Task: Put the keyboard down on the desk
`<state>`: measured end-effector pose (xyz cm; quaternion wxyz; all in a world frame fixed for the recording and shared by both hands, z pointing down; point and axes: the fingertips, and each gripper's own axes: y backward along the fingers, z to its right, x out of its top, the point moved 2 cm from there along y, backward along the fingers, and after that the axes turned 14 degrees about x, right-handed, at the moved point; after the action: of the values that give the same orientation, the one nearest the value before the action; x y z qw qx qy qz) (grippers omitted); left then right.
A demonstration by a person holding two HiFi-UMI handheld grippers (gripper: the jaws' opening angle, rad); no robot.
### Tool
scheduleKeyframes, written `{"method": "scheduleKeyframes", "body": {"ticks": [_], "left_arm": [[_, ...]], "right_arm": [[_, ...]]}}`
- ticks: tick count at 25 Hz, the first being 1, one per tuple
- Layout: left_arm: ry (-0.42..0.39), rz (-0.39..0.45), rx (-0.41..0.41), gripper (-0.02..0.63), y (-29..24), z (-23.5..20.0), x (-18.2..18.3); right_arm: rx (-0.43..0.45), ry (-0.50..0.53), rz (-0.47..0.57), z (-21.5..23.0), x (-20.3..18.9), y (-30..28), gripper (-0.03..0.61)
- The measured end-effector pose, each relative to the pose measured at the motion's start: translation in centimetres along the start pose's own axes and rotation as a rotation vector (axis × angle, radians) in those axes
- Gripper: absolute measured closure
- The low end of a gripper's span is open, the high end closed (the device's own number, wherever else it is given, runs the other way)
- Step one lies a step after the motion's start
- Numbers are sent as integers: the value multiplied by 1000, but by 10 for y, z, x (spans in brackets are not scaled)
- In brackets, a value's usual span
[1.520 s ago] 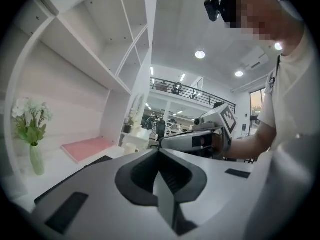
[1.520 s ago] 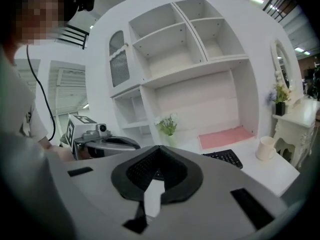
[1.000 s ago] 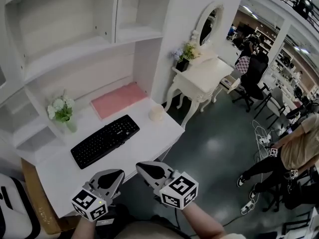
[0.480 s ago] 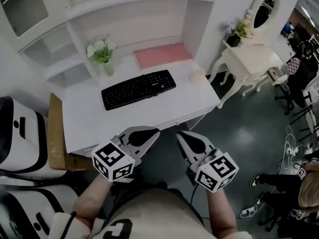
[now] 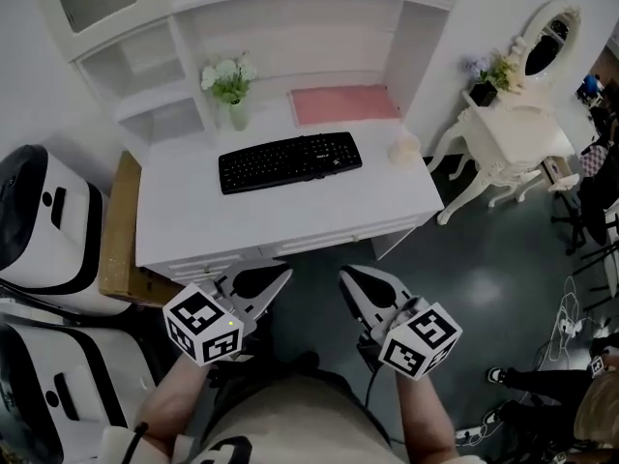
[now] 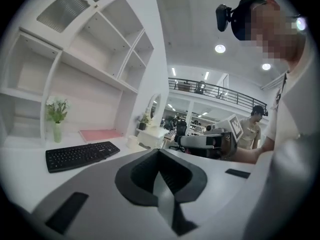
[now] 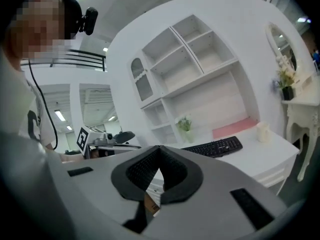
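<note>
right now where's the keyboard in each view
Head view: the keyboard lies upper centre, flat on the white desk.
Left gripper view: the keyboard is at lower left, seen from low across the desk.
Right gripper view: the keyboard is right of centre.
Shared landmark: the flower vase stands behind the keyboard's left end in all three.

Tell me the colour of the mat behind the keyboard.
Pink. The mat shows best in the head view, behind the black keyboard.
</note>
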<state>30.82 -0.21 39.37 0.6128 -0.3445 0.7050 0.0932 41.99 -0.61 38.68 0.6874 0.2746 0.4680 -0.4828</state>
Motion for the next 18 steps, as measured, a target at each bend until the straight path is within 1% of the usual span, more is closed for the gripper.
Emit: {"method": "scheduleKeyframes", "body": {"ticks": [3, 7, 12, 15, 18], "left_arm": [[20, -5, 12, 600, 14, 2, -10], [20, -3, 5, 600, 19, 5, -12], [-4, -11, -35, 600, 20, 10, -13], [-13, -22, -61, 600, 24, 4, -16], [-22, -21, -69, 600, 37, -9, -13]], "right_arm": [[40, -48, -9, -3, -12, -8, 555], [44, -18, -56, -11, -18, -12, 555], [28, -22, -55, -13, -21, -18, 555], [15, -21, -71, -17, -24, -31, 555], [49, -30, -67, -30, -24, -52, 555]]}}
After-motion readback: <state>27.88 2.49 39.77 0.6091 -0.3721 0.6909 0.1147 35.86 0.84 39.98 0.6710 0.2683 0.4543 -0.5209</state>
